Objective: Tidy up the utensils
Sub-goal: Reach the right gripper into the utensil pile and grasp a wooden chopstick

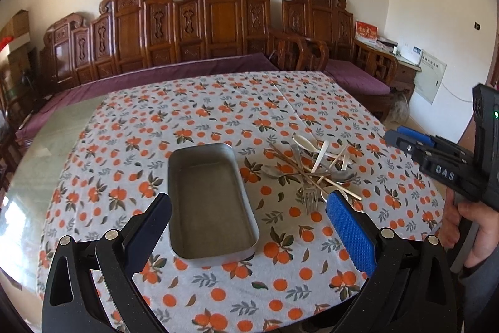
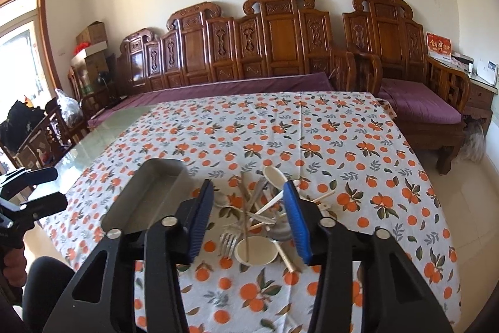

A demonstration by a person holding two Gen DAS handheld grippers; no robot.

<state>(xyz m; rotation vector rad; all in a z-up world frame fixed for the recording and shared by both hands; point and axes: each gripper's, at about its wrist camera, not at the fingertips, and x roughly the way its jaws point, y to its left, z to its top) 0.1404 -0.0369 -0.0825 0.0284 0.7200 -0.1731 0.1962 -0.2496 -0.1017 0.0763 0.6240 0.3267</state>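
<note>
An empty metal tray point(image 1: 209, 202) lies on the orange-print tablecloth point(image 1: 218, 120). To its right is a pile of utensils point(image 1: 315, 167): white spoons, metal spoons, forks and chopsticks. My left gripper point(image 1: 249, 208) is open and empty, hovering above the tray's near end. My right gripper point(image 2: 249, 208) is open and empty, held above the utensil pile point(image 2: 259, 220), with a fork point(image 2: 229, 242) and a white spoon bowl point(image 2: 257, 250) between its fingers. The tray point(image 2: 140, 198) shows at its left. The right gripper also shows at the right edge of the left wrist view point(image 1: 389, 134).
The table's glass top point(image 2: 103, 136) is bare at the left beyond the cloth. A carved wooden bench point(image 2: 249, 52) with purple cushions stands behind the table. A side cabinet point(image 2: 480, 92) is at the far right.
</note>
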